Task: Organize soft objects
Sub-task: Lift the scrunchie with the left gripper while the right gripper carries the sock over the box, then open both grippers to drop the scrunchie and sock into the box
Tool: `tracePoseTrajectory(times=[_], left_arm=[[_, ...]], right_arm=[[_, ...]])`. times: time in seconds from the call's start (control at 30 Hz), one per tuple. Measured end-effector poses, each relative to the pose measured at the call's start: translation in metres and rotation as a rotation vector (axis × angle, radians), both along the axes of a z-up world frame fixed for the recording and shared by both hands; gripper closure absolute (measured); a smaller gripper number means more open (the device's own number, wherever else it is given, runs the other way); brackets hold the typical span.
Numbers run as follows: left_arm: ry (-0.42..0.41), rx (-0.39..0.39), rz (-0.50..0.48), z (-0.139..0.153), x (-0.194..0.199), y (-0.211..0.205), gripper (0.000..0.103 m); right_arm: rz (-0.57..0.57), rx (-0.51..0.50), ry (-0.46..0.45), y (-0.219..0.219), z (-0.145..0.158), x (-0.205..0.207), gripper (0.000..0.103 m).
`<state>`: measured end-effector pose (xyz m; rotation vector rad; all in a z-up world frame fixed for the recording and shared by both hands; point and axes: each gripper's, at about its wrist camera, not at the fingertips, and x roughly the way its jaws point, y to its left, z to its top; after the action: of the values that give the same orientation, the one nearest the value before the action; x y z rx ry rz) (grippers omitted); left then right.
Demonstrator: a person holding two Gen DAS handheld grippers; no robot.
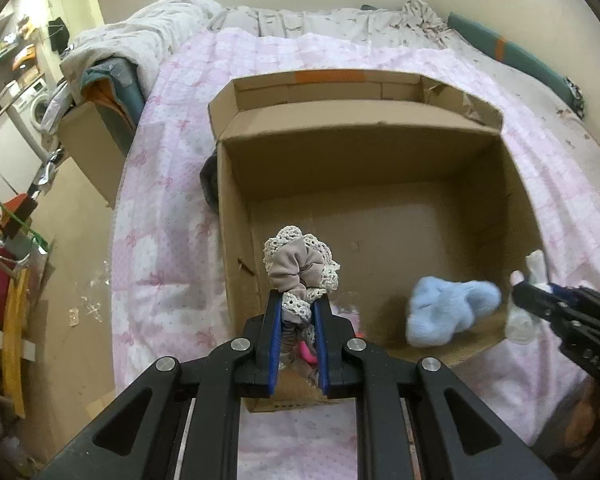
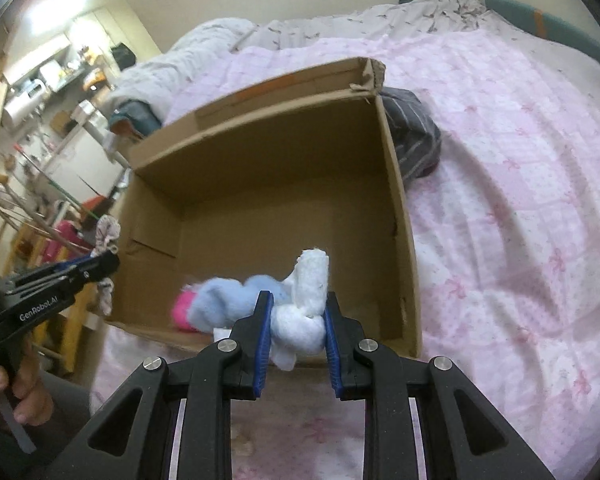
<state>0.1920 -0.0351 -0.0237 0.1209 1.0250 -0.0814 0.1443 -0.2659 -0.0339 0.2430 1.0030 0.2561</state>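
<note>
An open cardboard box (image 1: pixel 380 152) (image 2: pixel 396 184) lies on a pink bedspread. My left gripper (image 1: pixel 298 300) is shut on a beige scrunchie with a lace edge (image 1: pixel 300 268), held above the box's near left corner. In the right wrist view that scrunchie (image 2: pixel 107 236) sticks up past the left gripper (image 2: pixel 112 260). My right gripper (image 2: pixel 296 300) is shut on a knotted white fluffy sock (image 2: pixel 304 312) at the box's near wall, and it shows as a black tool (image 1: pixel 518 296) in the left wrist view. Inside the box lie a light blue fluffy item (image 1: pixel 444 312) (image 2: pixel 224 300) and something pink (image 2: pixel 182 312).
A dark striped garment (image 2: pixel 414 136) lies against the box's outer wall. A rumpled grey-white duvet (image 1: pixel 148 36) is heaped at the head of the bed. A second cardboard box (image 1: pixel 88 144) stands on the floor beside the bed, with furniture and clutter further left.
</note>
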Motion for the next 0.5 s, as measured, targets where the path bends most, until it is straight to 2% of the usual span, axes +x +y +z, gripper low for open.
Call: tracePoseTrajectory(times=[0.17,0.5], left_arm=[[0.008,-0.046,0.033,0.0,0.006,0.008,0.089],[0.059,-0.054,0.054,-0.016,0.008,0.008,0.089]], right_arm=[[0.013,-0.045,0.029,0.003,-0.009,0.001,0.077],[-0.01,-0.056,0.055,0.001,-0.016,0.001,0.077]])
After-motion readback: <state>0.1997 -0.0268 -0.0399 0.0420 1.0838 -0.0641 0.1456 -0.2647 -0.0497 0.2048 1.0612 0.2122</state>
